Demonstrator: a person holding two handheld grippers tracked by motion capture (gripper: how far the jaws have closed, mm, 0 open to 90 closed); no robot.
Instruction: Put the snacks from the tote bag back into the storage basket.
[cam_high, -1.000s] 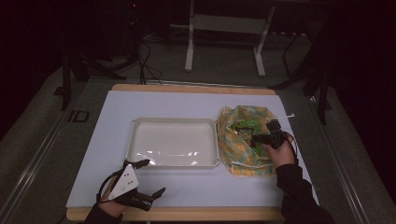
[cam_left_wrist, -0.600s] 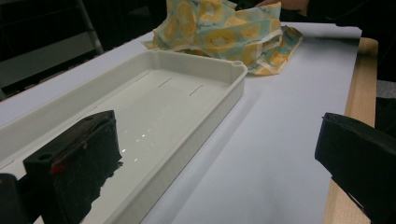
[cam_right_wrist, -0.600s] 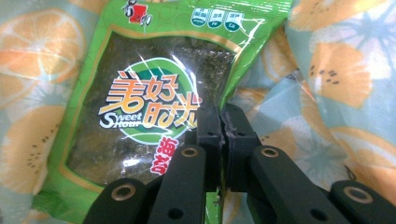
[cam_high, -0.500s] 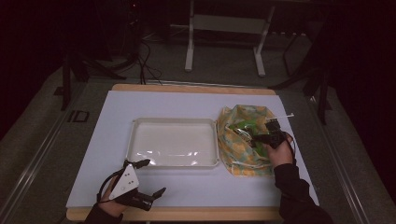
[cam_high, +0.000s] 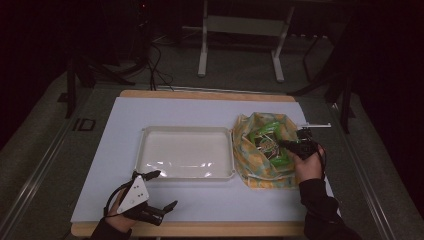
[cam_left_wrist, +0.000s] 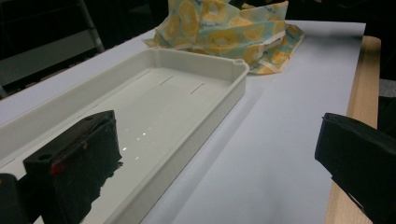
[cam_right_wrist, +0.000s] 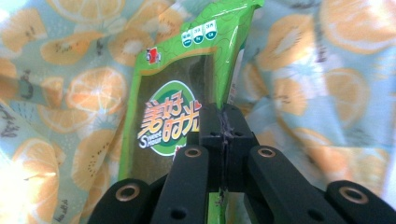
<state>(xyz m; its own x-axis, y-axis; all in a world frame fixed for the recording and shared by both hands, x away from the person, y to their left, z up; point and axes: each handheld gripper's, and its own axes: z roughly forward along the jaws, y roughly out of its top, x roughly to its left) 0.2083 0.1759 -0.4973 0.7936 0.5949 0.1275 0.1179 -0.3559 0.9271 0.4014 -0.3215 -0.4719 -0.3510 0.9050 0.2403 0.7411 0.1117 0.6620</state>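
An orange-slice-print cloth bag (cam_high: 260, 167) lies open on the right of the white table cover, with green snack packets (cam_high: 272, 142) inside. My right gripper (cam_high: 289, 145) reaches into it from the right. In the right gripper view the jaws of my right gripper (cam_right_wrist: 225, 126) are shut on the lower edge of one green packet (cam_right_wrist: 177, 88), which stands upright against the cloth (cam_right_wrist: 70, 93). My left gripper (cam_high: 165, 190) rests near the table's front left edge, open and holding nothing. In the left gripper view my left gripper (cam_left_wrist: 219, 158) has its jaws far apart.
A shallow white tray (cam_high: 185, 129) sits mid-table, left of the bag, with its near rim (cam_left_wrist: 219, 93) just beyond my left gripper. The wooden table edge (cam_left_wrist: 362, 93) runs along the front. Dark stands and cables lie on the floor behind the table.
My right gripper has lifted slightly inside the bag with the green packet in its jaws. The left hand and gripper have stayed put.
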